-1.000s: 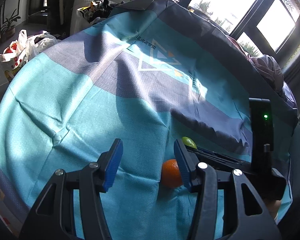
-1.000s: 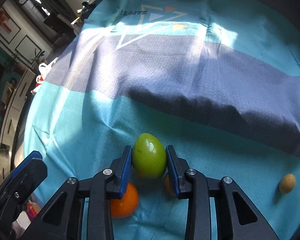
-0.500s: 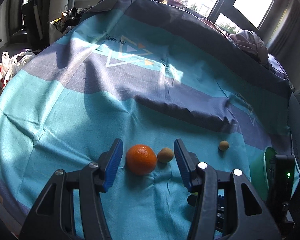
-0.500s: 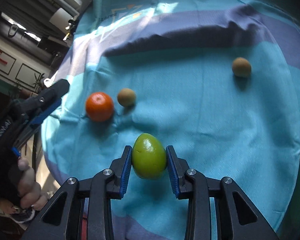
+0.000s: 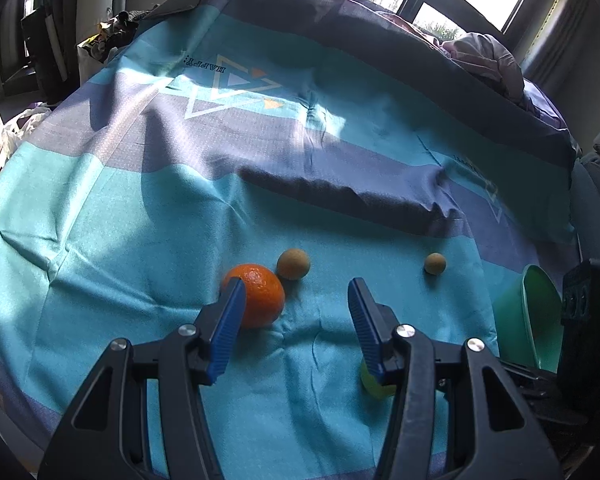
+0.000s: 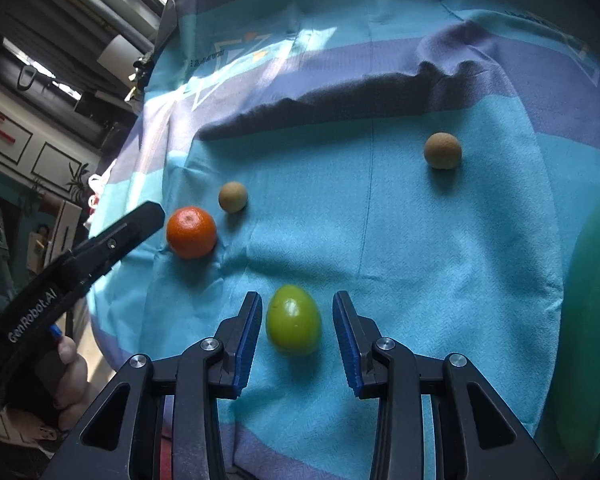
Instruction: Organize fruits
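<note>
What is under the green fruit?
The green fruit lies on the teal cloth, between the right gripper's just-opened jaws. Whatever is beneath the cloth is covered.

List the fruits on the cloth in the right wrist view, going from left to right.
orange → left brown fruit → green fruit → right brown fruit

The green fruit (image 6: 293, 320), clamped a moment ago, has been let go on the cloth (image 6: 420, 260); the jaws of the right hand-held gripper (image 6: 296, 340) have just been opening, gaps now seen either side; the left hand-held gripper (image 5: 296, 320) has been shifted, the orange (image 5: 260, 300) now hidden partly behind its left finger.
</note>
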{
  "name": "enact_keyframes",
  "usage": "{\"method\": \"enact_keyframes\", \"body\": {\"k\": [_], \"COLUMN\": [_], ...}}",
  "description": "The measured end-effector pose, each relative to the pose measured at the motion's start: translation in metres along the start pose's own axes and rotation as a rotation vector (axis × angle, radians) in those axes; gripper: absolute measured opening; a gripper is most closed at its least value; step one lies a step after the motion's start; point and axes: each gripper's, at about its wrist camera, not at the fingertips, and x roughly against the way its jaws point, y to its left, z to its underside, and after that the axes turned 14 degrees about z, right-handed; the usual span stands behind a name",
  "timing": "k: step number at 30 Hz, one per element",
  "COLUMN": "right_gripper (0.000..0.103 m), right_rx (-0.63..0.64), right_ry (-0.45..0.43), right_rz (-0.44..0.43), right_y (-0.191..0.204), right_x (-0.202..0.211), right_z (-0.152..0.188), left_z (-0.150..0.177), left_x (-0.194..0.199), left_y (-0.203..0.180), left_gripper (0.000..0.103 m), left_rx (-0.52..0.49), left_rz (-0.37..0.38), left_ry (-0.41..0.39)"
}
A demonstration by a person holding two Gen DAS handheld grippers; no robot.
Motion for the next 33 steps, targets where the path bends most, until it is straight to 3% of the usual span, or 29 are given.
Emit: {"method": "enact_keyframes", "body": {"k": [5,10,23,33], "right_gripper": [0.038,0.038,0.038,0.040], "right_rx": [-0.084,-0.128,-0.129,-0.117], "right_ry": [-0.075,-0.023,0.070,0.117], "right_rz": [-0.047,-0.184,-0.169,-0.158], "right_y": [-0.015,-0.020,-0.016,-0.012], "right_x": [0.016,0.010,-0.018,-0.032], "right_z": [-0.006,-0.007,-0.002,0.001], "left_z": [0.008,0.024,0.054,0.060], "left_x": [-0.006,-0.016,-0.048,-0.057], "left_y": [-0.009,-0.014,-0.034,-0.034], "left_gripper": [0.053,0.052,0.052,0.048], "left_rx": [-0.021,0.005,-0.040,-0.057], "left_rz": [0.045,0.154,0.144,0.141], "left_ry": [0.058,0.146,0.249,0.257]}}
